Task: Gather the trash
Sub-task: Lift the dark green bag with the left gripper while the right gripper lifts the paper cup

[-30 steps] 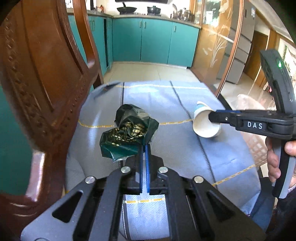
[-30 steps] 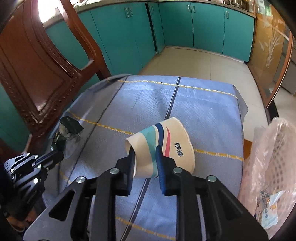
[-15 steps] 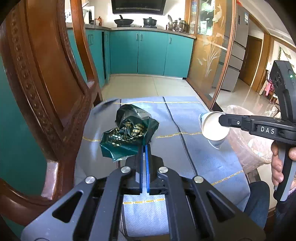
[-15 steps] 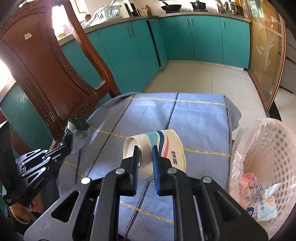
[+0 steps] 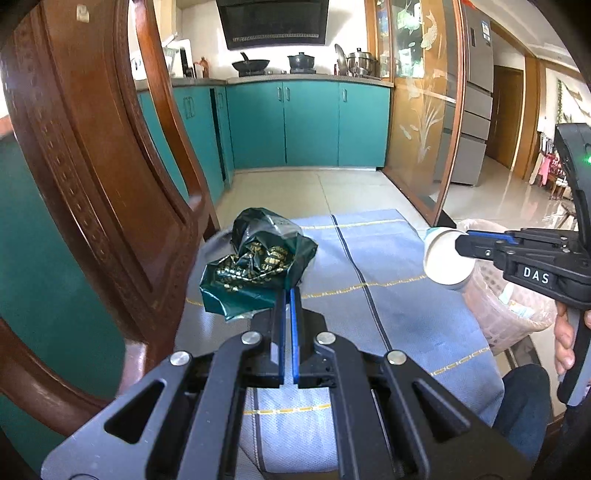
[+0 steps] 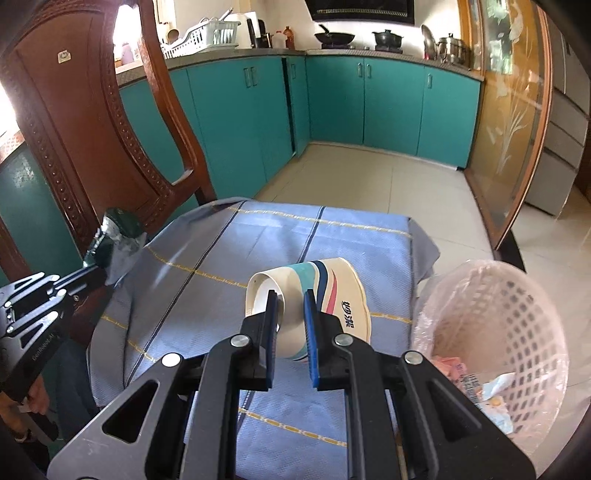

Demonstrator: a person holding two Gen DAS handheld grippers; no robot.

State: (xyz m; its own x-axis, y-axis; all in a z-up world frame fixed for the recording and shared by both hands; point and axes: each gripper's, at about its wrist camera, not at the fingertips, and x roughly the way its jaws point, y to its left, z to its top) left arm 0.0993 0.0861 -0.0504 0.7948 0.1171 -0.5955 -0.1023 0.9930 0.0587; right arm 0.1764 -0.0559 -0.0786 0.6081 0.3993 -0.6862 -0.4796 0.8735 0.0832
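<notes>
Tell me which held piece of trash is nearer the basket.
The paper cup in the right tongs, beside the lined basket; the green wrapper in the left tongs is opposite.

A run of teal cabinet doors with small metal handles is fitted below a grey countertop along the far wall. A black wok and steel pots are placed on the countertop beneath a dark range hood. The floor is laid with pale glossy tiles. A carved, dark red-brown wooden chair back is positioned at left. A wood-framed glass partition etched with plant motifs is installed at right, with a grey refrigerator beyond it. Daylight is admitted from the upper left.
</notes>
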